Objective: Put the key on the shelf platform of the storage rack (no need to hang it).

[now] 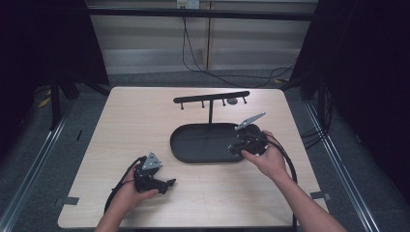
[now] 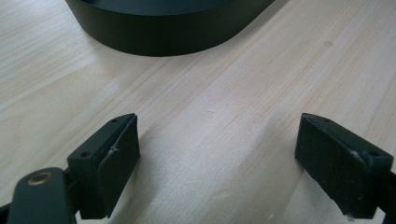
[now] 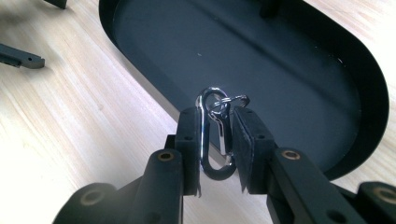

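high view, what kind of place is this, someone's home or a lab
Most likely a lab or recording booth, not a home. A bare wooden table stands between dark curtains, cables trail down the back wall, and a person works two camera-bearing grippers beside a black tray with a hook stand.

**Colours and Surface Patterns**

The table is pale wood with a fine straight grain. The oval tray is matt black, as is the hook rack above it. The carabiner is bright silver metal. The right gripper and left gripper are black with brass-coloured screw inserts.
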Motion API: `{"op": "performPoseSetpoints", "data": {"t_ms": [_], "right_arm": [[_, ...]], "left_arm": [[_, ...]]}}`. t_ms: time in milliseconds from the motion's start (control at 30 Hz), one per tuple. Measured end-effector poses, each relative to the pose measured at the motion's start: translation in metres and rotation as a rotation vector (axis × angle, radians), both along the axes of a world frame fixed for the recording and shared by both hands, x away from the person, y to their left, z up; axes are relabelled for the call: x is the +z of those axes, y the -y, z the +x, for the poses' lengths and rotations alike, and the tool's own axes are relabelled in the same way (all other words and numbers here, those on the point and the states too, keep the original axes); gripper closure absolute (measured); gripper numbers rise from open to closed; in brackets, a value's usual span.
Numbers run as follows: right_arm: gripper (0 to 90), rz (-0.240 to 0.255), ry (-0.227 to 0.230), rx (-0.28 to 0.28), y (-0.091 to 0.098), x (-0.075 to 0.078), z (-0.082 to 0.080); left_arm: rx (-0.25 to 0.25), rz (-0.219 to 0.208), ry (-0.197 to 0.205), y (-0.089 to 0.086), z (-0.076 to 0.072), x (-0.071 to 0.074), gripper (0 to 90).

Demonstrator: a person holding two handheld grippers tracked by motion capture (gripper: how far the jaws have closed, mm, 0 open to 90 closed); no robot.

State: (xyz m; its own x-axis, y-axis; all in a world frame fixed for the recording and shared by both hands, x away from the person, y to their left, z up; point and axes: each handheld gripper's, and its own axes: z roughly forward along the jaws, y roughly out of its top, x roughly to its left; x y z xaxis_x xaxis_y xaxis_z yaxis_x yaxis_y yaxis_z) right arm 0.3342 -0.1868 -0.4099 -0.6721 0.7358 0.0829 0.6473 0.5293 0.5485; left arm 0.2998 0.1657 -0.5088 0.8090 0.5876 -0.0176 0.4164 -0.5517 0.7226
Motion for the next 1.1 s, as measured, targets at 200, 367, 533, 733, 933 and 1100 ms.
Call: {"op": "performPoseSetpoints", "data": {"t_ms": [200,367,533,733,933,1100], "right_arm": [[73.2,0.001,0.004,-0.002,-0.003,0.0,0.002],[73.2,-0.003,0.009,-0.006,-0.004,-0.001,0.005],[73.2,-0.007,0.008,-0.009,-0.005,-0.002,0.006],[73.2,-0.006,0.013,-0.014,-0.005,-0.003,0.009],[73.1,-0.01,0.017,-0.019,-0.006,-0.004,0.012],[73.1,-0.014,0.017,-0.018,-0.008,-0.005,0.014]], "left_arm": [[0.001,0.001,0.0,0.0,0.0,0.0,13.6],[0.002,0.001,0.001,0.0,0.0,0.0,13.6],[0.002,0.001,0.0,0.0,0.0,0.0,13.7],[0.003,0.002,-0.002,0.0,0.0,0.0,13.6],[0.0,0.0,0.0,0.0,0.0,0.0,13.6],[0.003,0.002,-0.001,0.0,0.0,0.0,13.6]]}}
